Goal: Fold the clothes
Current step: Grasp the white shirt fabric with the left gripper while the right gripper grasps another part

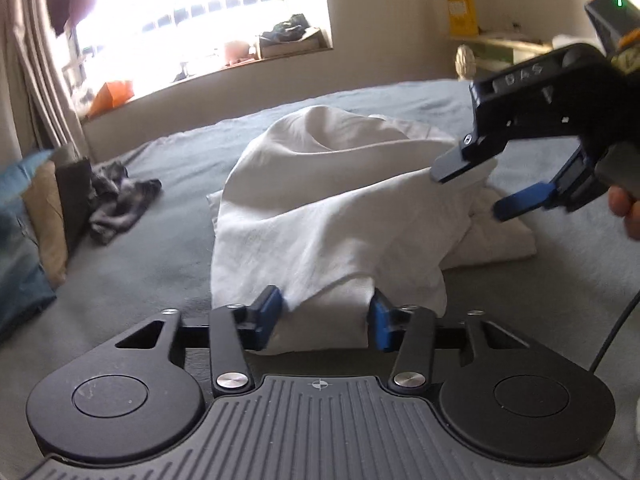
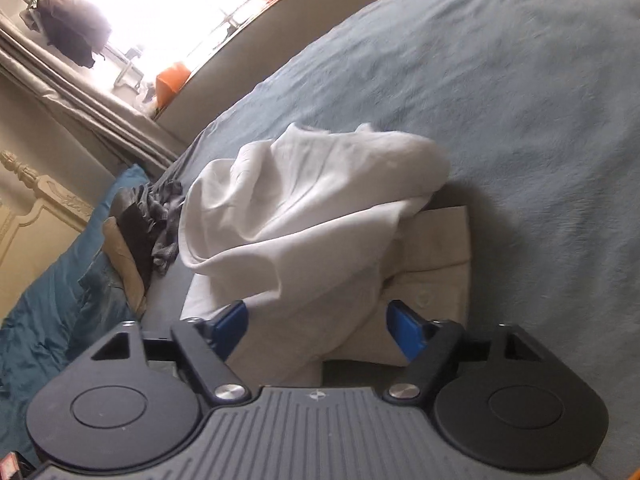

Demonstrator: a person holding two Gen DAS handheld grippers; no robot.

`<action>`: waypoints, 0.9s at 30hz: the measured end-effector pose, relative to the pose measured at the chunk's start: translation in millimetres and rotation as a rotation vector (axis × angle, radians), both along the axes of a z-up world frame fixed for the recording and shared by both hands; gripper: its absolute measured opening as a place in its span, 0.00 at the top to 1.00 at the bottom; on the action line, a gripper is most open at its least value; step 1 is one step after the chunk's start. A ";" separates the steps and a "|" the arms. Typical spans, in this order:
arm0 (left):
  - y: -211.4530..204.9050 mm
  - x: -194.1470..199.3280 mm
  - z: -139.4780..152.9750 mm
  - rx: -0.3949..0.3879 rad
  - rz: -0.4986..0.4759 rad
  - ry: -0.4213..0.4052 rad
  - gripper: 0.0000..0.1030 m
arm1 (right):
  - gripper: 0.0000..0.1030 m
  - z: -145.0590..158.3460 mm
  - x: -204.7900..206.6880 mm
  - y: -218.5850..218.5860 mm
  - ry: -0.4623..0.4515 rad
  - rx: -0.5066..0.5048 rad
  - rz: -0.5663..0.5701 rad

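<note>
- bed (image 1: 400, 100) with grey-blue cover fills most of both views; everything sits on it
- white shirt (image 1: 320, 208) bunched in a heap mid-bed, partly raised, its lower layers flat on the cover; collar and a button show at the near right in the right wrist view (image 2: 424, 264)
- teal bedding (image 2: 52, 280) along the left edge of the bed, tan and dark cushions just beside it
- grey crumpled garment (image 1: 120, 200) lying left of the shirt, apart from it, near the cushions
- window (image 1: 200, 12) blown out bright behind the bed, curtain at left, clutter on the sill incl. something orange (image 1: 112, 96)
- left gripper (image 1: 326, 320) low at the near edge of the shirt, a fold of white cloth between its blue pads; pads look to be against the fabric on both sides, so grasping the shirt
- right gripper (image 1: 468, 192) at the right side of the heap, tilted; upper finger touching the cloth, lower blue finger clear of it with a gap, so not clamped yet, released. In its own view (image 2: 318, 328) cloth lies between the spread fingers
- person's fingertips (image 1: 626, 208) on the right gripper's handle, far right edge
</note>
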State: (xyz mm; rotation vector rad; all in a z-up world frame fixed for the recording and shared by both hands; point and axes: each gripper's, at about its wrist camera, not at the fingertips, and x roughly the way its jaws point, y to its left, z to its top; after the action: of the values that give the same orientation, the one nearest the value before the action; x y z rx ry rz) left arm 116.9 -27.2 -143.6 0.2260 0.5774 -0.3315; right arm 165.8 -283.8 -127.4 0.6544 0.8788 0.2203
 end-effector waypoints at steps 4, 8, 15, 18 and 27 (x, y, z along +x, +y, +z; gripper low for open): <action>10.5 12.4 1.8 -0.082 0.069 0.003 0.89 | 0.54 17.5 12.8 18.9 -0.101 0.001 0.123; 30.1 30.3 9.9 -0.140 0.167 -0.045 0.94 | 0.59 39.7 28.8 39.5 -0.209 -0.012 0.196; 80.5 74.4 13.9 -0.207 0.396 -0.076 0.94 | 0.47 75.6 40.5 52.1 -0.385 -0.148 0.202; 105.3 92.1 11.2 -0.270 0.487 -0.055 0.94 | 0.18 76.4 39.6 49.6 -0.411 -0.254 0.193; 122.8 93.3 -1.8 -0.434 0.440 0.095 0.88 | 0.00 39.1 89.7 -12.9 -0.233 -0.241 -0.049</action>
State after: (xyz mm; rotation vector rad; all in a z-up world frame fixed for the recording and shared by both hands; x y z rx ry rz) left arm 210.2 95.6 -145.5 -0.3343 0.6169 -0.0344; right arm 255.5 -296.8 -88.3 0.4153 0.6516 0.1405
